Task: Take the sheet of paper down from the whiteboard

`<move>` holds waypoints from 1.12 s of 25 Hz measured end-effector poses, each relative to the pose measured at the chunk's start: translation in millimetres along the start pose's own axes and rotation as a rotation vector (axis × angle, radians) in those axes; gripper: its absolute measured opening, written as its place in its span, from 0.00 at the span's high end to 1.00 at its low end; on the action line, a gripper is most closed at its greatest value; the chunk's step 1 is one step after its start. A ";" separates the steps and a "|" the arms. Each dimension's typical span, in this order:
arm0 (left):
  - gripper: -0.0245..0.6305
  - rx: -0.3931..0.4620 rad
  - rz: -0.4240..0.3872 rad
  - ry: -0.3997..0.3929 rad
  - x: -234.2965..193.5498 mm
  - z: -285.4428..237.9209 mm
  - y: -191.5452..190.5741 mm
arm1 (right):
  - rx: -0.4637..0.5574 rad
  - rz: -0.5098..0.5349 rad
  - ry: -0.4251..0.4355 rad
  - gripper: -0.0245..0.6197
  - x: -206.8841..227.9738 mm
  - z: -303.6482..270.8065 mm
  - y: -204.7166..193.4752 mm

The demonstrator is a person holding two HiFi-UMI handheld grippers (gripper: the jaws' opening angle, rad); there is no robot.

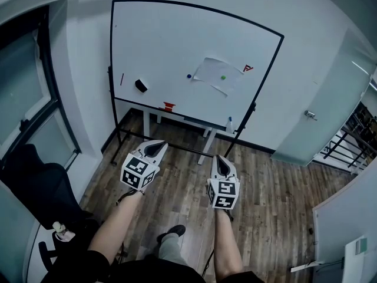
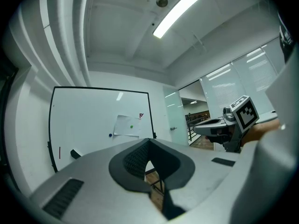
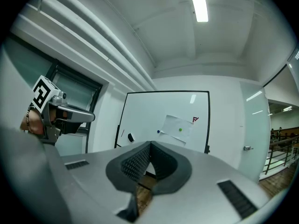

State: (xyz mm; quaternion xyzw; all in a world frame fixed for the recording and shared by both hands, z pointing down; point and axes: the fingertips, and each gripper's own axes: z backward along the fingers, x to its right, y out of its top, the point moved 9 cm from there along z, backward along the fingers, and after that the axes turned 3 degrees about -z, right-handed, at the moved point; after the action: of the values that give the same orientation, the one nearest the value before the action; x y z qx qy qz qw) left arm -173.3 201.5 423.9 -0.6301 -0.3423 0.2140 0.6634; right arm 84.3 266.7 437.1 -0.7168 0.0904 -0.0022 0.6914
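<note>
1. State at this moment: the left gripper (image 1: 156,148) and the right gripper (image 1: 221,163) both have their jaws clenched together with nothing between them. Both are held level, side by side, well apart from the whiteboard (image 1: 171,40).
2. Location of the task item: the sheet of paper (image 1: 215,74) hangs on the right half of the whiteboard. A green magnet (image 1: 223,77) sits on it, and a blue magnet (image 1: 189,75) sits at its left edge. Whether the blue magnet pins the paper cannot be told.
3. Risk, closed jaws: if the jaws are not opened before contact, they will probably push the paper flat against the board and fail to catch an edge.
4. Risk, tearing: pulling the paper while the green magnet clamps it may rip the sheet or crease it. Cause: the magnet was not lifted first.
5. Risk, dropped magnet: a magnet dragged off with the sheet may fall to the wooden floor (image 1: 277,199) and roll away.
6. Risk, thin edge: the paper lies nearly flush with the board, so the jaws may slip off. The lower corner looks slightly lifted and is likely the easier place to grip.
7. Risk, board movement: the whiteboard stands on a frame, so a hard push may shift it.
</note>
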 end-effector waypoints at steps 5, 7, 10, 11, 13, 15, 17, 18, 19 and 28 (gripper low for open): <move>0.93 -0.004 0.006 -0.003 -4.8 -17.4 -4.0 | -0.020 -0.006 0.001 0.93 10.6 -14.2 -6.7; 0.93 -0.009 0.007 -0.008 -7.2 -26.2 -7.8 | -0.019 -0.011 0.004 0.93 14.0 -22.3 -9.5; 0.93 -0.015 0.006 -0.012 -14.4 -39.8 -13.0 | -0.027 -0.010 0.006 0.93 19.5 -38.1 -14.4; 0.93 -0.015 0.007 -0.010 -18.3 -44.6 -14.2 | -0.031 -0.010 0.008 0.93 21.1 -44.4 -15.4; 0.93 -0.018 0.015 -0.008 -25.5 -55.4 -17.2 | -0.040 -0.006 0.009 0.93 25.2 -56.7 -17.8; 0.93 -0.021 0.024 -0.007 -32.1 -66.9 -21.1 | -0.049 -0.003 0.011 0.93 29.4 -68.9 -19.6; 0.93 -0.022 0.034 -0.005 -40.4 -79.1 -25.1 | -0.060 -0.001 0.013 0.93 33.4 -83.1 -21.4; 0.93 -0.022 0.039 -0.005 -44.5 -85.5 -27.3 | -0.064 0.002 0.014 0.93 35.9 -90.4 -22.1; 0.93 -0.022 0.044 -0.005 -48.4 -92.1 -29.5 | -0.068 0.006 0.014 0.93 38.8 -97.5 -22.8; 0.93 -0.011 0.055 -0.011 -91.3 -163.9 -38.7 | -0.070 0.026 0.006 0.93 74.1 -172.1 -22.7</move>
State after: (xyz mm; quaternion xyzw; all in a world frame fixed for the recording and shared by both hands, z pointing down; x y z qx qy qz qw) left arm -122.0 18.8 449.8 -0.6416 -0.3294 0.2338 0.6520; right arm 138.1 86.9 458.2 -0.7393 0.1015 0.0077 0.6657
